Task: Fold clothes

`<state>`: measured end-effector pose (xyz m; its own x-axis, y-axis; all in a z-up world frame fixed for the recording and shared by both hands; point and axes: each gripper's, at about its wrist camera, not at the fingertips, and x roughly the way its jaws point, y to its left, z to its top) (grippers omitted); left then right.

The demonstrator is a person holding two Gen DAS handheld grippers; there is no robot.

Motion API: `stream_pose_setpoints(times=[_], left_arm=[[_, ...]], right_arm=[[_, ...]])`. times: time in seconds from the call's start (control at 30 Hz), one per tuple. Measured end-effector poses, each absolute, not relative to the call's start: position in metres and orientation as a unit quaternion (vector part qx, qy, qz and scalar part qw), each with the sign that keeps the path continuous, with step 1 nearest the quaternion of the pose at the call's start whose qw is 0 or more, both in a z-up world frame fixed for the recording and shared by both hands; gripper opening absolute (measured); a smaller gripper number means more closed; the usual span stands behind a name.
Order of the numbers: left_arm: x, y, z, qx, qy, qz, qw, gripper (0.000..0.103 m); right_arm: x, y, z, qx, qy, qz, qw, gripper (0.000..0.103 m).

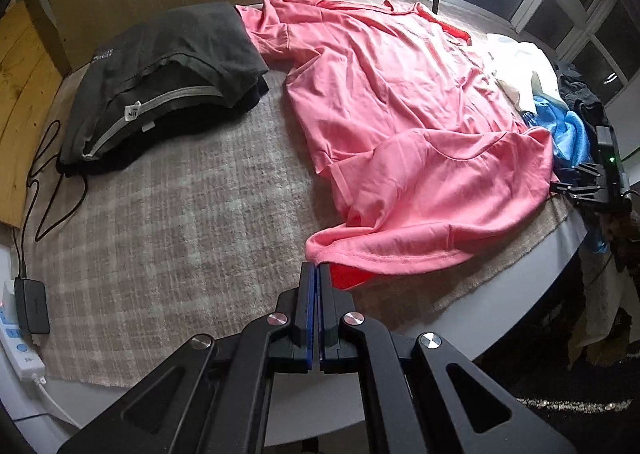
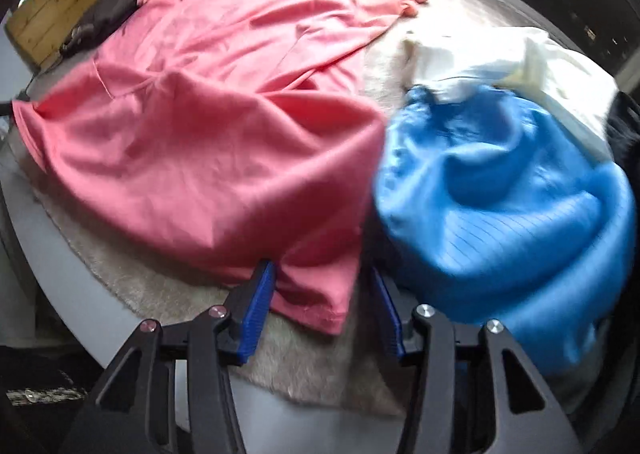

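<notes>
Left wrist view: my left claw is clenched on the hem of the pink shirt, which spreads ahead over the counter's checked mat.

Right wrist view: my right claw stands released, the pink shirt's corner between its pads, a blue garment just right.

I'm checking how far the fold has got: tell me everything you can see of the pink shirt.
The pink shirt is thin, smooth knit fabric, creased, spread across the beige rug, its near part bunched over itself. A stitched hem runs along the near edge, with brighter red showing beneath. The shut left hand-held gripper pinches that hem corner; another corner lies between the open pads of the right hand-held gripper. Its far sleeve touches the folded dark clothes; its right edge meets the blue garment.
</notes>
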<state>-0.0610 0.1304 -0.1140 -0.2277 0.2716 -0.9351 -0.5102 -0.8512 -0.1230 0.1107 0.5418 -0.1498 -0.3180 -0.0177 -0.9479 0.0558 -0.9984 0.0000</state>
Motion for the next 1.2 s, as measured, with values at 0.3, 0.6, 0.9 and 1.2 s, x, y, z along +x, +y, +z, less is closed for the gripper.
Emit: stream_pose_setpoints(times=[0.3, 0.6, 0.9, 1.2], left_arm=[[0.012, 0.094, -0.059, -0.560, 0.051, 0.790, 0.243, 0.000], [-0.123, 0.129, -0.033, -0.512, 0.033, 0.826, 0.232, 0.000], [-0.117, 0.133, 0.212, -0.333, 0.104, 0.908, 0.231, 0.000], [-0.058, 0.129, 0.086, -0.471, 0.148, 0.836, 0.240, 0.000]], right_arm=[[0.195, 0.564, -0.042, 0.526, -0.096, -0.844, 0.034, 0.002], [0.090, 0.627, -0.027, 0.481, -0.161, -0.862, -0.004, 0.002], [0.078, 0.647, 0.239, 0.314, -0.100, -0.944, -0.017, 0.002], [0.153, 0.629, 0.082, 0.436, -0.178, -0.882, 0.007, 0.002]])
